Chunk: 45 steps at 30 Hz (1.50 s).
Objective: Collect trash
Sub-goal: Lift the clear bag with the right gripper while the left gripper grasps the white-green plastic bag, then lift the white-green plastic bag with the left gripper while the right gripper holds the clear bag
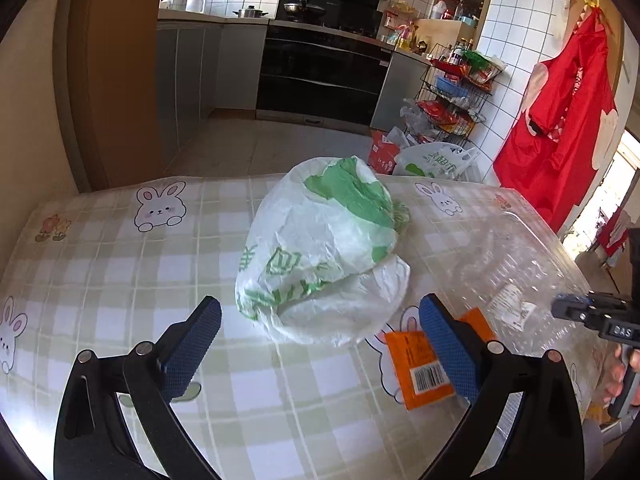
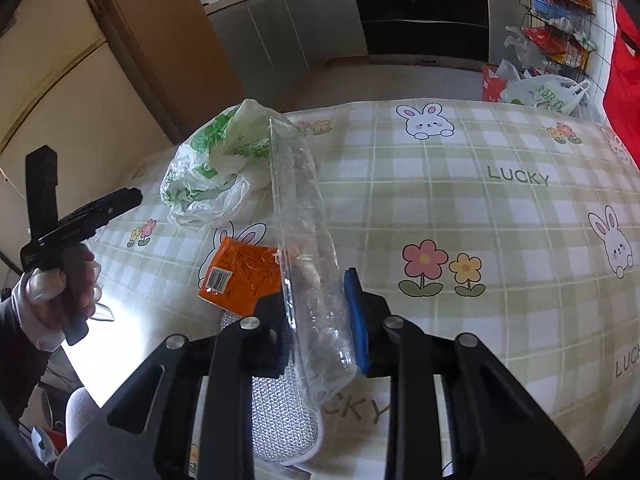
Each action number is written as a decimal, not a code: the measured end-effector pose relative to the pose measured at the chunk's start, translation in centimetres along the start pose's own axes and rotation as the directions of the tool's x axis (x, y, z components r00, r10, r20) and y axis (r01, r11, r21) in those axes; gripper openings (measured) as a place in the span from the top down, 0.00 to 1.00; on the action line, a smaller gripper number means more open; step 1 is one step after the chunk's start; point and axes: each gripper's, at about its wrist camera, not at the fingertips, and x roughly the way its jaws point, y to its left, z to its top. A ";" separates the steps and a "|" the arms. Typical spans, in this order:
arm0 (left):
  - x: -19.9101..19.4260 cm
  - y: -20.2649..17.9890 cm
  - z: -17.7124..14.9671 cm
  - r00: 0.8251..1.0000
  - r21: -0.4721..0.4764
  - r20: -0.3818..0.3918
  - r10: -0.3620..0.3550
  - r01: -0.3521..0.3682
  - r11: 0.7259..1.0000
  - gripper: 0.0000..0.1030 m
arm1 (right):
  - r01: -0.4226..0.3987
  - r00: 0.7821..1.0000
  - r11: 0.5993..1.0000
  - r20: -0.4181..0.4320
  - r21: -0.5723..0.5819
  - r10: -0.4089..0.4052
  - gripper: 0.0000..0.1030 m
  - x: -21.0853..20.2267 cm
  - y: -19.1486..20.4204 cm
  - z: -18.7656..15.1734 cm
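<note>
A crumpled white and green plastic bag [image 1: 320, 248] lies in the middle of the table, just ahead of my left gripper [image 1: 320, 340], which is open with nothing between its fingers. An orange packet [image 1: 416, 368] with a barcode lies flat by the left gripper's right finger. My right gripper [image 2: 320, 328] is shut on a clear plastic container [image 2: 304, 220], which it holds on edge and tilted above the table. In the right wrist view the bag [image 2: 212, 164] and the orange packet [image 2: 240, 272] lie to the left of the container.
The table [image 2: 480, 208] wears a green plaid cloth with rabbits and flowers. A silver mesh mat [image 2: 280, 412] lies at its near edge. A gloved hand [image 2: 60, 284] grips the left handle. Beyond the far edge are floor bags [image 1: 432, 160], a wire rack [image 1: 452, 92] and a red apron [image 1: 560, 120].
</note>
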 end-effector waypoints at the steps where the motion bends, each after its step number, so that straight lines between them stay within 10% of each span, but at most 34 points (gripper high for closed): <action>1: 1.1 0.4 0.5 1.000 -0.018 -0.008 0.007 -0.007 1.000 0.06 | -0.004 1.000 1.000 0.005 0.016 0.004 0.74 -0.2 -0.5 0.0; 7: 5.5 2.8 2.0 0.998 -0.139 -0.053 0.026 -0.033 0.990 0.07 | -0.001 1.000 0.998 0.028 0.068 -0.001 0.78 -1.6 -2.6 -0.3; 10: 6.3 2.9 2.0 0.997 -0.139 -0.077 0.017 -0.028 0.990 0.39 | 0.007 0.999 0.997 0.040 0.081 -0.010 0.81 -2.3 -3.3 -0.3; 12: 6.1 2.8 1.7 0.996 -0.116 -0.082 0.036 -0.045 0.992 0.80 | 0.005 0.998 0.995 0.055 0.097 -0.010 0.81 -2.8 -3.7 -0.4; 13: 5.8 2.6 1.6 0.995 -0.093 -0.082 0.048 -0.056 0.994 0.82 | 0.003 0.998 0.995 0.063 0.104 -0.010 0.81 -3.1 -3.8 -0.4; 45: -24.9 -9.5 -7.6 0.976 0.090 0.186 -0.111 0.096 0.991 0.89 | -0.056 0.979 0.998 0.196 0.023 0.050 0.81 -18.4 2.9 -8.6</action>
